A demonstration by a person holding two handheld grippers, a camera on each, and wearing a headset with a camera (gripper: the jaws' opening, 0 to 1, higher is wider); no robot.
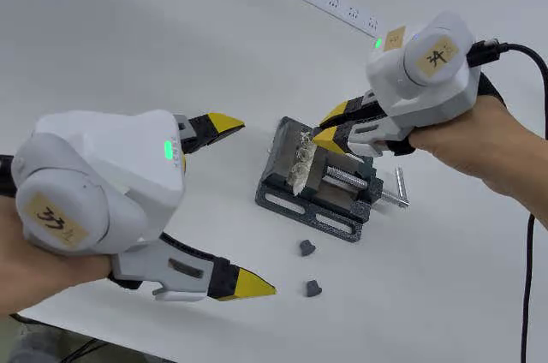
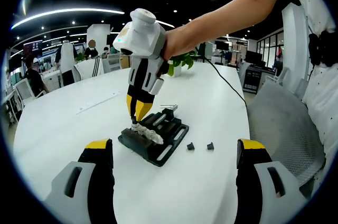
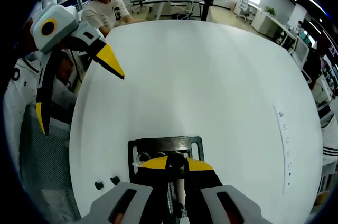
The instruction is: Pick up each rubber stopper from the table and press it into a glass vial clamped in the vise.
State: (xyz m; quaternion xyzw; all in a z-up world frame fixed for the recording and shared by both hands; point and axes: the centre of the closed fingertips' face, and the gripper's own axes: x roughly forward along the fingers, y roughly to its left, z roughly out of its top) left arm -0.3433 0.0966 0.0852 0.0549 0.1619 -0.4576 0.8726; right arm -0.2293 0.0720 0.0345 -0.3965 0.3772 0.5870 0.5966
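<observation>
A dark vise (image 1: 330, 219) on the white table clamps clear glass vials (image 1: 301, 162). My right gripper (image 1: 328, 127) points down at the vials, its yellow tips nearly together on a small dark rubber stopper (image 3: 177, 162). The left gripper view shows that gripper (image 2: 137, 112) standing upright over the vise (image 2: 163, 152). Two more dark stoppers (image 1: 306, 248) (image 1: 313, 288) lie loose on the table in front of the vise. My left gripper (image 1: 242, 205) hovers left of the vise, open wide with nothing between its jaws, and appears as (image 3: 79, 94) in the right gripper view.
A white power strip (image 1: 336, 5) lies at the far side of the table. A black cable (image 1: 535, 209) trails from the right gripper down the right side. The vise's screw handle (image 1: 400, 187) sticks out to the right. People sit beyond the table.
</observation>
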